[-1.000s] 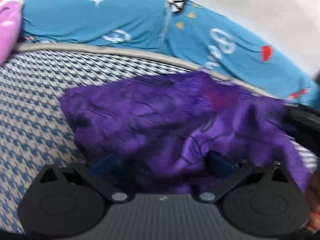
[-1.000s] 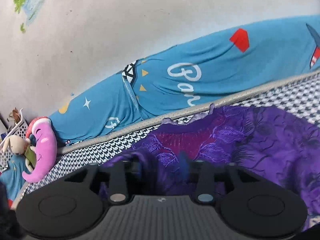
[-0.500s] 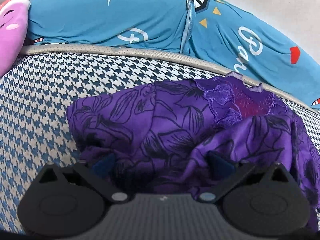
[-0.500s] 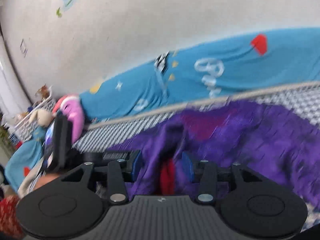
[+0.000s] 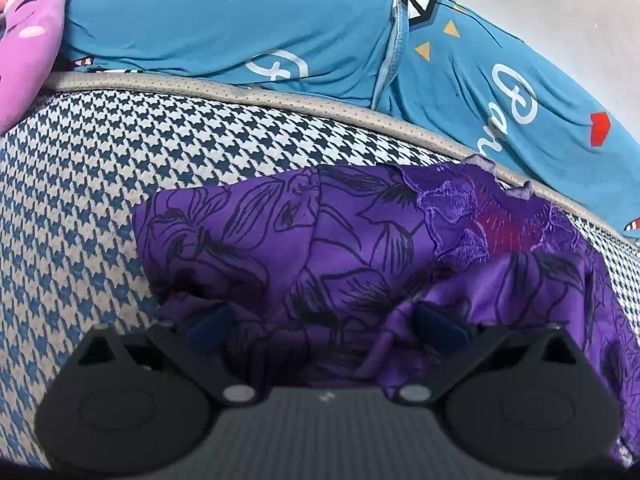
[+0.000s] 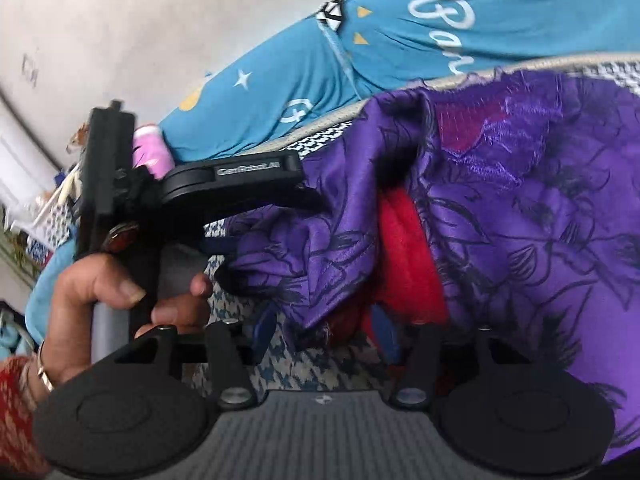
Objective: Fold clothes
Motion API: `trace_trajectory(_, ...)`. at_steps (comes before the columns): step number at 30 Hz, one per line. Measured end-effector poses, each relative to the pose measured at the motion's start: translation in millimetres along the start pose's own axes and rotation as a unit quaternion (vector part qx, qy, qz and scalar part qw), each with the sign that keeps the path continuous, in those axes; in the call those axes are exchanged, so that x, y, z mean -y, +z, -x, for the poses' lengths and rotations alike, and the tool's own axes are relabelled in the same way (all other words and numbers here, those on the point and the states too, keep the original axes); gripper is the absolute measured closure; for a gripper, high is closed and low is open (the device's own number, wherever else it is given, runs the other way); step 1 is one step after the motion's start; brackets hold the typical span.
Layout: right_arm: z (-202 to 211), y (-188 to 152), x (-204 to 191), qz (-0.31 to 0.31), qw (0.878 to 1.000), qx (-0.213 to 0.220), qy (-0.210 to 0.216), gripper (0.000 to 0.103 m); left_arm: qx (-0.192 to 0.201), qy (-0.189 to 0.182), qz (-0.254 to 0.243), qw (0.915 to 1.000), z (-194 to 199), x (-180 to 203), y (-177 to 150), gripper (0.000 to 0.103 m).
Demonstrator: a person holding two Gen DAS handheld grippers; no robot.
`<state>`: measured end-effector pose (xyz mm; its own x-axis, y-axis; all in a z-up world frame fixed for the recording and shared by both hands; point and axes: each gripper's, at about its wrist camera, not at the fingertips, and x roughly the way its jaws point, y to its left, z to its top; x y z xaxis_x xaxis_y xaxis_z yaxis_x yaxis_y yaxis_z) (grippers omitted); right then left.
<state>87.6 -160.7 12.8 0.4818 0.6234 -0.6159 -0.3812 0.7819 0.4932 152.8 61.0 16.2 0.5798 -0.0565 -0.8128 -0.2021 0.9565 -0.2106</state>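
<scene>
While both jaw pairs stand parted, the left gripper (image 5: 324, 320) and right gripper (image 6: 326, 328) straddle a satiny purple floral-print garment (image 5: 360, 248), bunched on the houndstooth woven mattress (image 5: 120, 168), embroidered neckline facing the blue printed bedsheet (image 5: 280, 32).

Both wrist views close over purple garment (image 5: 344, 248)

Purple garment (image 5: 360, 248), satin-like, black floral line print, embroidered lace neckline with magenta patch. Lay crumpled on houndstooth surface, neckline toward far edge. One side folded over onto body, loose ridges bunched along near edge. In right view, garment (image 6: 520, 208) showed fold opened in gap, red fabric (image 6: 404, 248) exposed within it, partly covered by purple layers.
</scene>
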Motion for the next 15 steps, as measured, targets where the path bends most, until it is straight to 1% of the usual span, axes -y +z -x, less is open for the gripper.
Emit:
trace_trajectory(1, -2, 0, 0, -0.002, 1.0, 0.003, 0.0, 0.05, 0.0, -0.001, 0.001, 1.0, 0, 0, 0, 0.0)
trace_trajectory(2, -5, 1, 0, -0.005, 1.0, 0.005, 0.0, 0.053, -0.001, -0.001, 0.003, 1.0, 0, -1, 1, 0.0)
trace_trajectory(3, -6, 1, 0, -0.003, 1.0, 0.007, -0.001, 0.062, -0.002, -0.002, 0.004, 1.0, 1, -1, 1, 0.0)
trace_trajectory(4, -7, 3, 0, 0.0, 1.0, 0.007, -0.002, 0.07, -0.002, -0.003, 0.005, 1.0, 1, -2, 2, 0.0)
trace_trajectory(5, -8, 4, 0, 0.004, 1.0, 0.008, -0.004, 0.085, -0.002, -0.004, 0.005, 1.0, 2, -2, 2, 0.0)
trace_trajectory(6, -9, 5, 0, 0.007, 1.0, 0.009, -0.005, 0.09, -0.001, -0.006, 0.004, 1.0, 4, -3, 3, 0.0)
trace_trajectory(7, -10, 6, -1, 0.01, 1.0, 0.01, -0.006, 0.092, 0.001, -0.007, 0.003, 1.0, 6, -4, 3, 0.0)
trace_trajectory(8, -6, 9, -1, 0.014, 1.0, 0.019, -0.004, 0.095, 0.004, -0.008, 0.002, 1.0, 8, -5, 3, 0.0)
trace_trajectory(12, 24, 28, -1, 0.02, 0.995, 0.092, 0.024, 0.096, 0.029, -0.017, -0.006, 0.9994, 27, -11, 6, 0.0)
trace_trajectory(15, 46, 43, 2, 0.016, 0.988, 0.15, 0.022, 0.096, 0.045, -0.039, -0.011, 0.9982, 43, -16, 7, 0.0)
